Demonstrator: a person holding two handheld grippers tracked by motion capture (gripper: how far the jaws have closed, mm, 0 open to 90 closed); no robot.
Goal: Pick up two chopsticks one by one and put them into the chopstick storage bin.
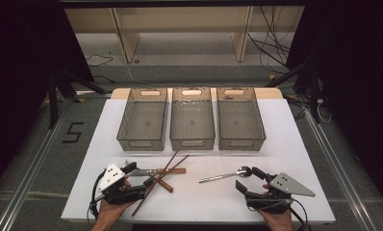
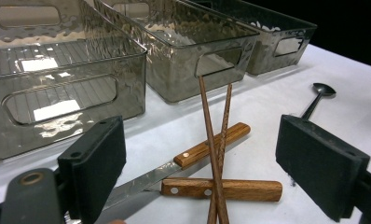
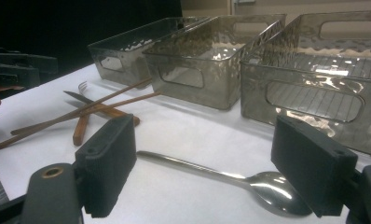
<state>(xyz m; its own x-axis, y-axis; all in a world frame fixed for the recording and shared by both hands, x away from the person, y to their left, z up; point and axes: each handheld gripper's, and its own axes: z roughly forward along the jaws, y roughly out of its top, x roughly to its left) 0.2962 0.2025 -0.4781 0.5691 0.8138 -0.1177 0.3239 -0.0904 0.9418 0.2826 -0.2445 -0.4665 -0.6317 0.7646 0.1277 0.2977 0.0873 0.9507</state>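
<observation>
1. The left gripper is sitting at the near edge of the white surface. Its jaws are spread wide and are pinching nothing.
2. The right gripper is waiting at the near edge too. Its jaws are also spread wide and holding nothing.
3. Just past the left gripper, a little pile is lying on the surface: two knives with wooden handles and a pair of chopsticks crossing over them. A fork is peeking out from the far side of the pile.
4. Just past the right gripper, a shiny spoon is lying flat, with its bowl right between the open jaws.
5. Farther back, three see-through bins are standing side by side. As far as I can tell, nothing is lying in them.
6. I am guessing the job is putting the eating tools into the bins. Nothing is sorted so far, so it is looking like the very start, and every piece is waiting for pick-up.
</observation>
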